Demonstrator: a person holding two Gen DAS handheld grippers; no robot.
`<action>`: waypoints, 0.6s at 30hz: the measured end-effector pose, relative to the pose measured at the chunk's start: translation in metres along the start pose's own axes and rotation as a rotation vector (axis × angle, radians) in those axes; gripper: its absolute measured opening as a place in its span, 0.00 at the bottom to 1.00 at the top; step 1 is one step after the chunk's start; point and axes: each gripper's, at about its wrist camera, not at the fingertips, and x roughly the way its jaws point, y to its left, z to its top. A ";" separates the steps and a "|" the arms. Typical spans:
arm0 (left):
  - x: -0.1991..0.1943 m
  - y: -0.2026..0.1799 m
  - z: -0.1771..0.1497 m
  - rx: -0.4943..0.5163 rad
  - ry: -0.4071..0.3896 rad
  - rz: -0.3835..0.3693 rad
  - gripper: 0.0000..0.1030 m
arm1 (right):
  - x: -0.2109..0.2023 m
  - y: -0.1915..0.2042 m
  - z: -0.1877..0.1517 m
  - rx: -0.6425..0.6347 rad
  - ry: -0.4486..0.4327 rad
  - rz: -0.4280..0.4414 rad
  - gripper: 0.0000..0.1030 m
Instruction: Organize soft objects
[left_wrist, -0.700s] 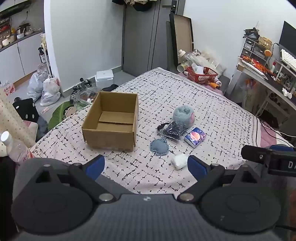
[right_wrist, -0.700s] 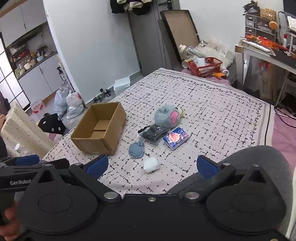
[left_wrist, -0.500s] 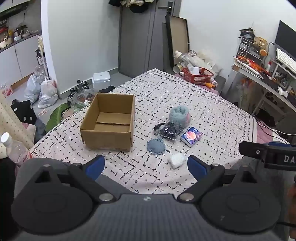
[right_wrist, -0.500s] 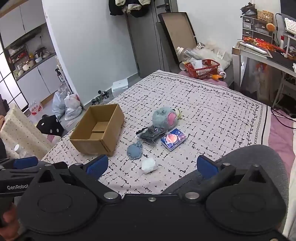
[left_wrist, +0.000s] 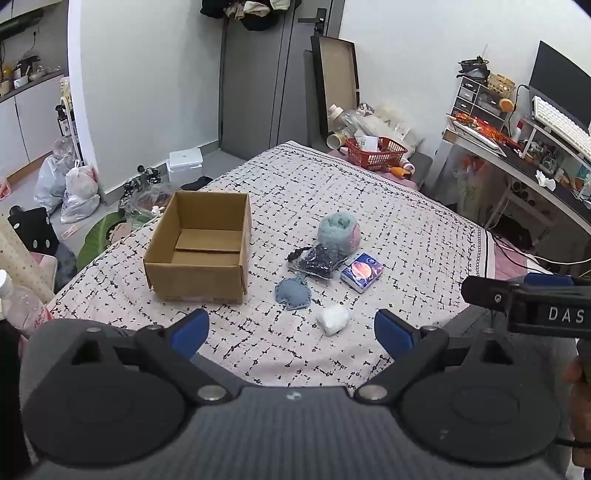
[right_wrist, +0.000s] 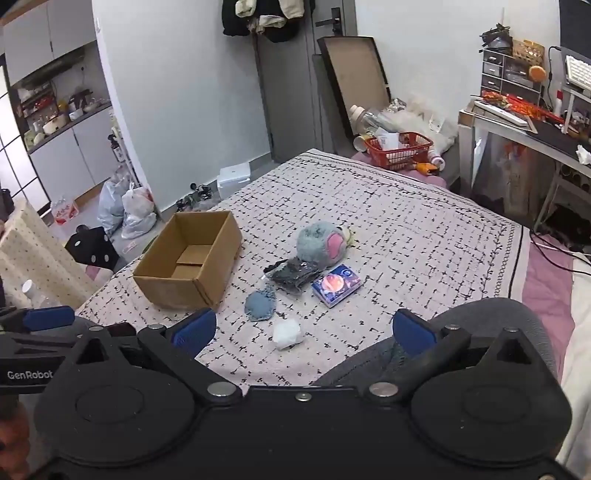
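Cardboard box (left_wrist: 199, 245), open-topped, sits toward the bed's (left_wrist: 406, 229) left edge in the left wrist view; the left gripper (left_wrist: 291, 325) hangs spread over the near edge, holding nothing. Right wrist view: plush ball (right_wrist: 321, 243), dark pouch (right_wrist: 295, 275), blue pad (right_wrist: 260, 304), white wad (right_wrist: 288, 332) cluster mid-bed; right gripper (right_wrist: 304, 330) likewise spread, empty

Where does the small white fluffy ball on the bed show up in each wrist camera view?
Left wrist: white ball, lower centre, between the open blue fingertips.
Right wrist: white ball, lower centre, nearer the left fingertip.
Shared landmark: the blue-grey pouch just beyond it, beside the cardboard box.
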 end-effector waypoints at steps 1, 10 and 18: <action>0.000 0.000 0.000 0.000 -0.001 0.000 0.93 | 0.000 0.001 0.000 0.000 0.001 0.000 1.00; -0.004 0.001 0.000 0.002 -0.017 -0.006 0.93 | -0.005 0.003 0.001 -0.007 -0.031 -0.010 1.00; -0.007 0.002 0.000 -0.002 -0.021 -0.008 0.93 | -0.005 0.003 0.001 -0.008 -0.040 -0.010 1.00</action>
